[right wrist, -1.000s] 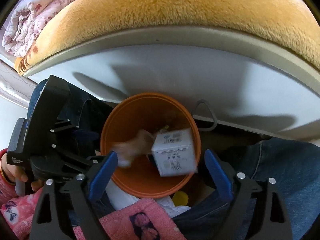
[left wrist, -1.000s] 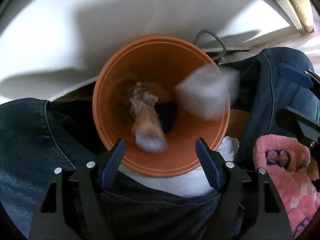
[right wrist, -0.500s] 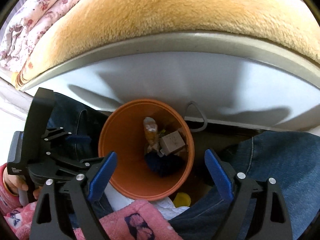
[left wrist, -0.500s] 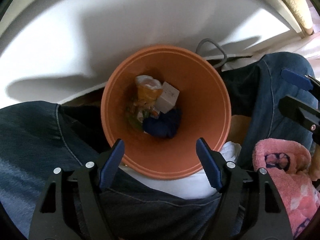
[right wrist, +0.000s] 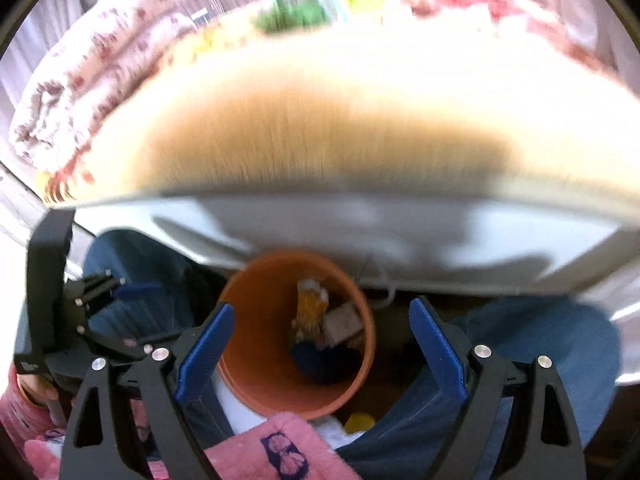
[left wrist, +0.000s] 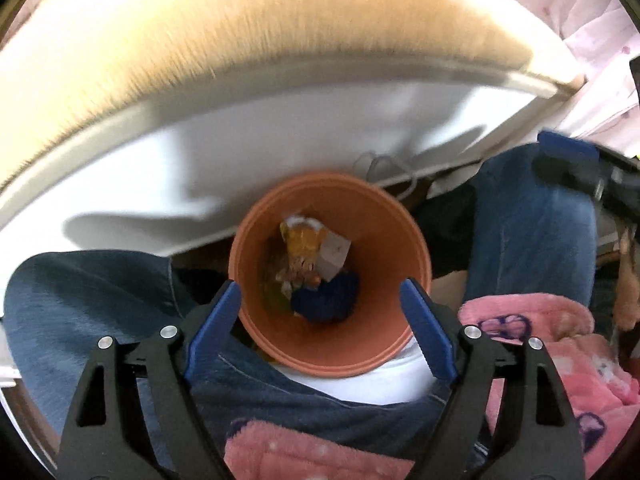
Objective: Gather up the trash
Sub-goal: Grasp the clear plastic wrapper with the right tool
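An orange bin (left wrist: 384, 248) (right wrist: 256, 320) stands on the floor between a seated person's knees. Inside it lie an orange wrapper (left wrist: 304, 244) (right wrist: 312, 304), a small pale box (left wrist: 335, 254) (right wrist: 343, 323) and a dark blue lump (left wrist: 326, 300) (right wrist: 324, 360). My left gripper (left wrist: 320, 290) hovers well above the bin, its jaws opening with nothing between them. My right gripper (right wrist: 321, 310) hangs beside it, also above the bin, open and empty. The left gripper's body (right wrist: 60, 320) shows at the left edge of the right wrist view.
Behind the bin runs a bed's white side panel (left wrist: 280, 152) under a tan fuzzy blanket (left wrist: 200, 60). Jeans-clad knees (left wrist: 80, 300) flank the bin, and pink sleeves (left wrist: 540, 340) sit near the grippers. A floral quilt (right wrist: 80, 80) lies at the far left. A grey cable (left wrist: 384, 164) loops behind the bin.
The box and the wrapper were falling a second ago and now rest in the bin. Both grippers have risen and tilted up, so the bin looks smaller and the bed fills the top.
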`<state>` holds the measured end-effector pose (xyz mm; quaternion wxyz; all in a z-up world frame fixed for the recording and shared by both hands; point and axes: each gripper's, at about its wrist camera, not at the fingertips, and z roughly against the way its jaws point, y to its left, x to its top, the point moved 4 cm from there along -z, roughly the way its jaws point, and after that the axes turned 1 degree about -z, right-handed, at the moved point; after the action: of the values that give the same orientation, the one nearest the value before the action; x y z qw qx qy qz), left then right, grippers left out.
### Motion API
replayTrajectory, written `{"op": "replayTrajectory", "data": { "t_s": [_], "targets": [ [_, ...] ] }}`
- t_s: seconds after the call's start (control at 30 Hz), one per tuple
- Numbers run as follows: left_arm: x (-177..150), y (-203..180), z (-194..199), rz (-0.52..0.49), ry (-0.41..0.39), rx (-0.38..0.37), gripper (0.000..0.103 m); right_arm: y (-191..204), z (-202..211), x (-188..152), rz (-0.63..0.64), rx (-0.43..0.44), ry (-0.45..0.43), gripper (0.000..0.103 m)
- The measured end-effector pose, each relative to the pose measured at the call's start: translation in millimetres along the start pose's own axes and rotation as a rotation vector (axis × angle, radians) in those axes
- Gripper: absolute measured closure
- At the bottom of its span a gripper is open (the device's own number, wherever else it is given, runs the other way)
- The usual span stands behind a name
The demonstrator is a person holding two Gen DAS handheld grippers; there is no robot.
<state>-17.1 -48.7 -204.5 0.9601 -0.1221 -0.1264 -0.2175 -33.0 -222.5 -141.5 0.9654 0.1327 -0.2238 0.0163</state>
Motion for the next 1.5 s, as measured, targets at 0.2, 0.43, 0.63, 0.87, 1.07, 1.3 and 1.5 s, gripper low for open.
{"op": "replayTrajectory", "data": {
  "t_s": [0.2,0.43,0.63,0.87,1.07,1.3,1.5],
  "targets": [
    [8.0,6.8,32.7,0.024,-0.113,0.014,0.019,-27.2,60.1,81.6,0.037,-0.122,-0.247,0.005],
    [11.4,12.2,54.4,0.074,-0.182,0.019,0.018,-85.4,26.8,181.7,0.03,-0.355,-0.264,0.005],
    [8.4,22.5,65.4,0.111,-0.207,0.04,0.018,-119.7,-28.1,220.4,0.016,-0.5,-0.125,0.006],
    [7.4,31.4,76.0,0.124,-0.218,0.05,0.018,-131.9,-40.7,218.7,-0.037,-0.445,-0.06,0.068],
    [9.9,29.6,75.3,0.121,-0.214,0.054,0.017,-116.8,-15.1,210.8,-0.047,-0.389,-0.123,0.088],
    [20.4,28.0,89.3,0.108,-0.248,0.063,0.018,-98.8,21.1,191.2,-0.044,-0.269,-0.218,0.088],
    [55.7,19.9,115.8,0.055,-0.358,0.036,0.018,-78.3,61.5,164.5,-0.015,-0.212,-0.309,0.088]
  ]
}}
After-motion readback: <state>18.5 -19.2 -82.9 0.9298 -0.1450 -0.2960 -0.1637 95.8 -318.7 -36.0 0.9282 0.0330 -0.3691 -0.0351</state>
